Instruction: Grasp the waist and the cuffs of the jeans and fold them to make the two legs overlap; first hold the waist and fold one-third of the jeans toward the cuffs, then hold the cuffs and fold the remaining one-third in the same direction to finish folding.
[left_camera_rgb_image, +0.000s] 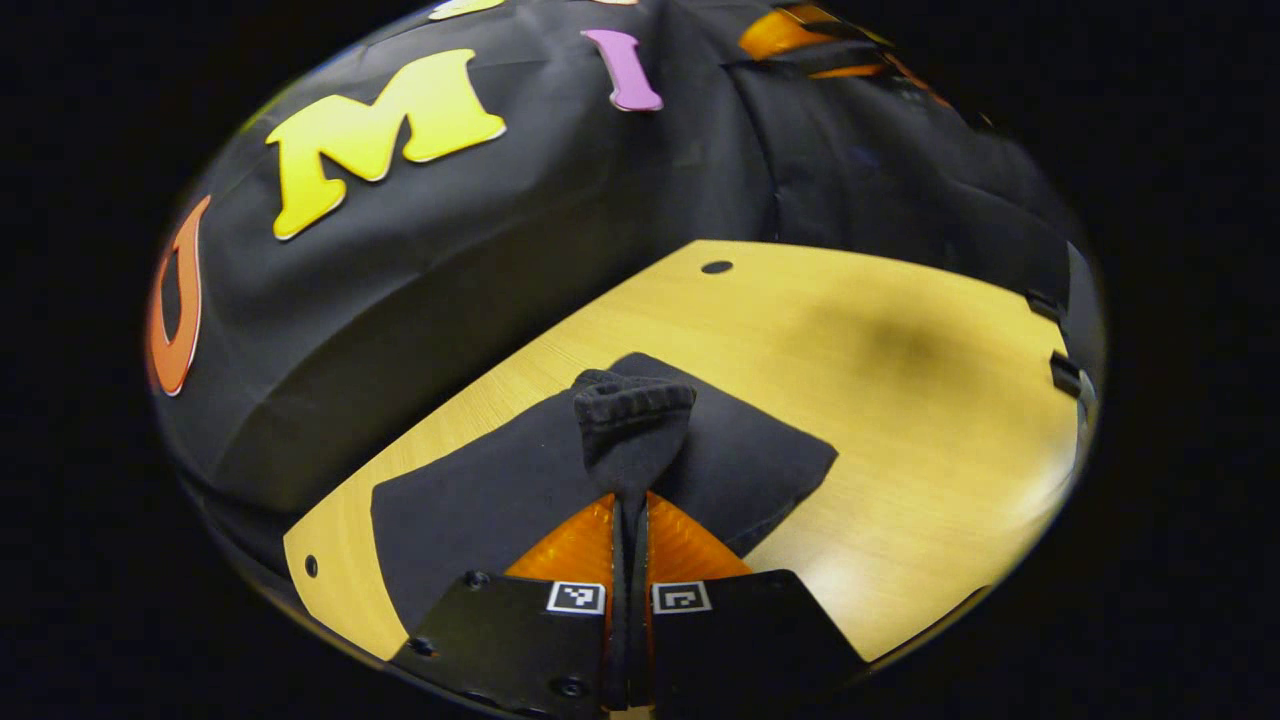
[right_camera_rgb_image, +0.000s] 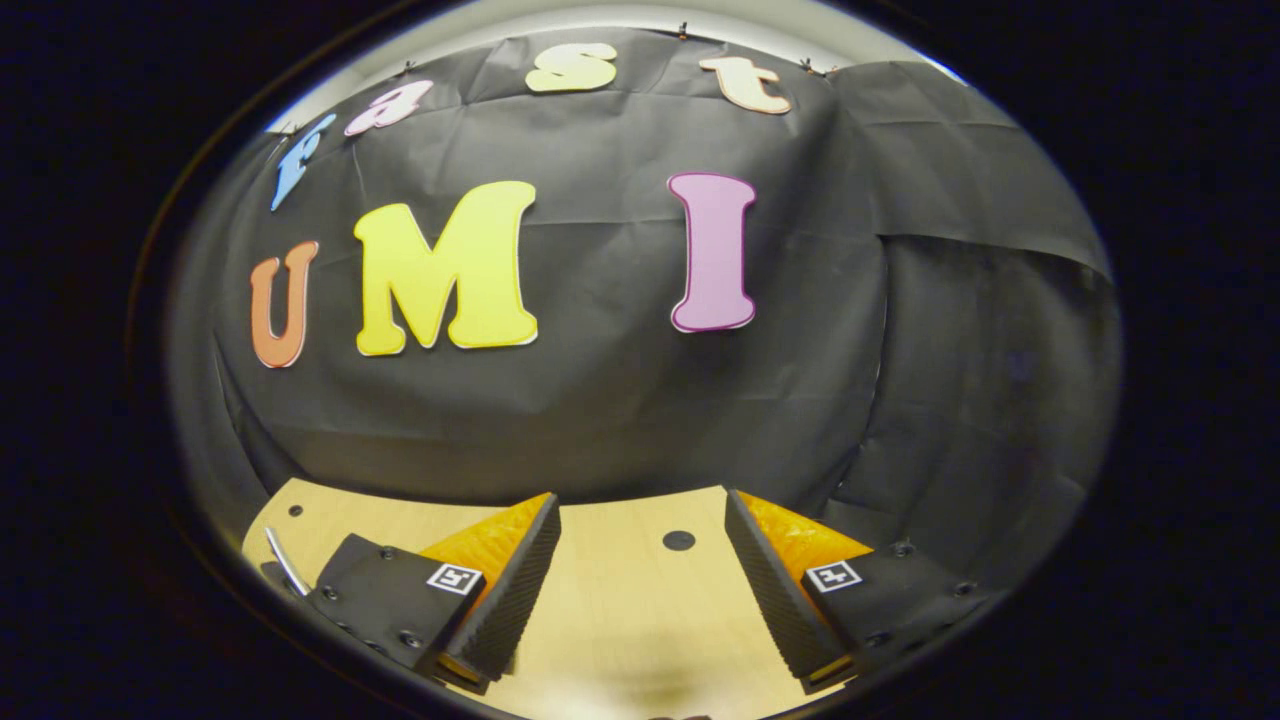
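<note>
Dark folded denim jeans (left_camera_rgb_image: 470, 510) on pale wooden table (left_camera_rgb_image: 900, 400) — one pair | left gripper (left_camera_rgb_image: 630, 440) pinched tight on a bunched fold | right gripper (right_camera_rgb_image: 640, 590) spread wide, holding nothing — bare tabletop between.

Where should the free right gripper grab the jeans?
Judging by the left gripper view, take the jeans at the bare edge near the wooden table's rim, coming from above. The left gripper already pinches a raised bunch of cloth mid-garment. The right gripper is open over bare table.
</note>
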